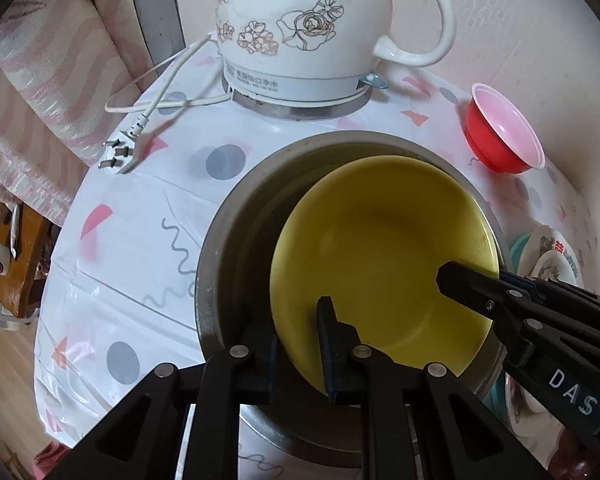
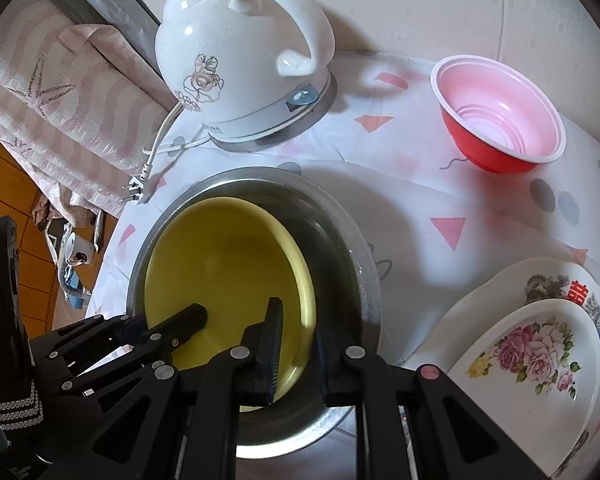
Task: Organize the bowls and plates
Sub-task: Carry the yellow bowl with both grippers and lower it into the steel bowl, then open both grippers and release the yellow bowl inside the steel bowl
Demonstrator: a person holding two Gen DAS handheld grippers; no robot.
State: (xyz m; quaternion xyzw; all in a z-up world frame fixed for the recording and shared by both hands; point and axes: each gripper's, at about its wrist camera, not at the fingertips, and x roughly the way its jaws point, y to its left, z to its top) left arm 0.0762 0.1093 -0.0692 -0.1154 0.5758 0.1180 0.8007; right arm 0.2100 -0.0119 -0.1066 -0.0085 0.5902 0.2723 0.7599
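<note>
Pinching the yellow plate (image 1: 380,264) by opposite rims, I have both sets of fingers nearly closed on it: the left gripper (image 1: 300,344) clamps its near edge, the right gripper (image 2: 296,344) the other side. The plate sits tilted inside the steel pot (image 2: 364,280), just ahead of my fingers. Beyond them stand the white kettle (image 1: 300,28) and red bowl (image 2: 500,120); floral plates (image 2: 532,352) lie right of my right fingers.

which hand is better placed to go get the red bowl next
Right, probably. The red bowl lies on the right gripper's side of the metal basin; both grippers are clamped on the yellow plate.
</note>
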